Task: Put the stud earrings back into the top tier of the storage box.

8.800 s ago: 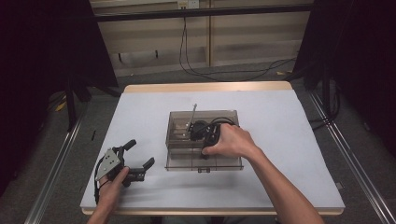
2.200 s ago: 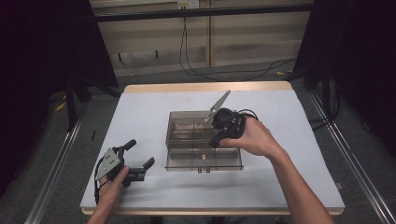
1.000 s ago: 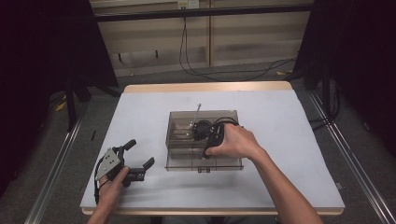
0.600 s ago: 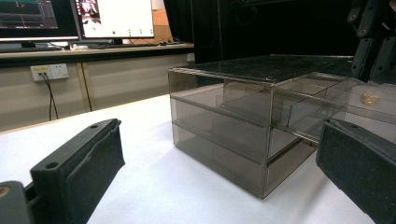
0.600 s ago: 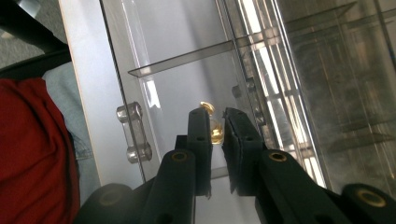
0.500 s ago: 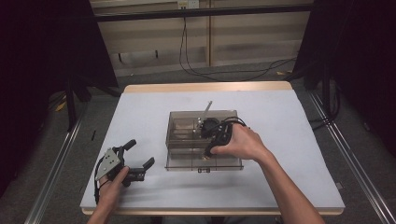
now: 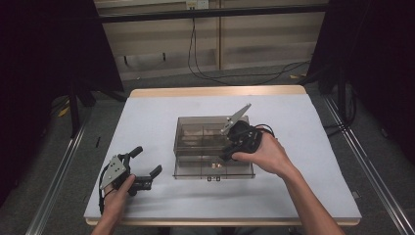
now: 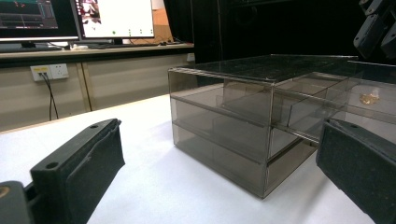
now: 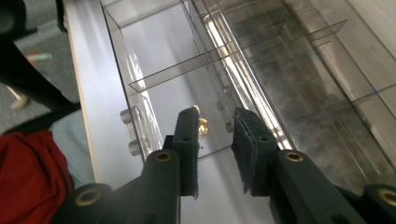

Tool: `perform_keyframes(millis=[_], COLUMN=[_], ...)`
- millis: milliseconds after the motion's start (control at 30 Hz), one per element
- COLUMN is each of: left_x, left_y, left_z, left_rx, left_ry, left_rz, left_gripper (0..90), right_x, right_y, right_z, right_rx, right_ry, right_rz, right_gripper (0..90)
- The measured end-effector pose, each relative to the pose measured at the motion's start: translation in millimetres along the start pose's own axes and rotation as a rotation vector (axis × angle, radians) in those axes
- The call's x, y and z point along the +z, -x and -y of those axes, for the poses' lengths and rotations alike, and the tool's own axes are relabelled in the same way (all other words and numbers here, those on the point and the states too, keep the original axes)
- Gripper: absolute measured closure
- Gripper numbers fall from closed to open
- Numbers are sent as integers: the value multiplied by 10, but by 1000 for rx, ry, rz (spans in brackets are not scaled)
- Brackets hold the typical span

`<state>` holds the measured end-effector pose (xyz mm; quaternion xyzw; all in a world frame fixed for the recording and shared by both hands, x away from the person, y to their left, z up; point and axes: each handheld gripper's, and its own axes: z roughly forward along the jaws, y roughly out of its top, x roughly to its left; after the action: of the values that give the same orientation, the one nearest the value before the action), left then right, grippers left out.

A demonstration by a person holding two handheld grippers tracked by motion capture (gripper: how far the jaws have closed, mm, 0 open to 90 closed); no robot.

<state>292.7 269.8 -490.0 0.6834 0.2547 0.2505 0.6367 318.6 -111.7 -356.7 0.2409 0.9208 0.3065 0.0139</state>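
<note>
Right gripper (image 9: 215, 154) hangs over the pulled-out drawer (image 9: 140, 84) of the smoked acrylic drawer box (image 7: 210, 139), jaws pointing down into the front compartment. Jaws have just been opening; they stand partly apart now with nothing pinched between the pads. The small gold piece (image 9: 202, 127) lies on the drawer floor just beyond the left pad's tip, apart from it as far as I can tell, and near the drawer's front wall with its two clear knobs (image 9: 130, 130). It's a rounded lump with no clear long axis; too small to say what it is.

So the piece sits ahead of and slightly left of the gap between the jaws. Any re-grip means shifting the gripper that way and coming down; a retreat is a straight lift, clear of the cross divider (image 9: 187, 70) further in.

Left gripper (image 7: 131, 172) rests on the table (image 7: 147, 112) well to the left of the box, jaws spread wide and empty. The right hand is the nearer by far.

No brand or label readable on the box. The monitors (image 8: 74, 18) in the left gripper view are too blurred to read.
</note>
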Motion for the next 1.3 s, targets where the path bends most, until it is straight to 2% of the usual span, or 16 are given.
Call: perform_keyframes(millis=[167, 233, 567, 667, 1100, 1167, 1300], left_x=[-2, -1, 2, 0, -1, -2, 2], left_y=[-3, -1, 4, 3, 0, -1, 4], left_z=[0, 0, 2, 1, 1, 0, 2], left_rx=[3, 1, -3, -2, 2, 3, -3], left_ry=[-1, 0, 6, 3, 1, 0, 6], left_rz=[-1, 0, -2, -1, -3, -2, -2], left_gripper=[7, 7, 7, 7, 7, 7, 6], right_x=[-111, -146, -239, -262, -398, -417, -446], right_y=[9, 6, -26, -17, 30, 32, 21], right_z=[122, 170, 440, 527, 931, 1000, 1115], right_rx=[23, 21, 56, 85, 204, 228, 243], right_ry=[81, 115, 185, 204, 299, 308, 332], right_rz=[7, 23, 76, 96, 188, 191, 216], right_gripper=[644, 625, 471, 406, 259, 254, 249])
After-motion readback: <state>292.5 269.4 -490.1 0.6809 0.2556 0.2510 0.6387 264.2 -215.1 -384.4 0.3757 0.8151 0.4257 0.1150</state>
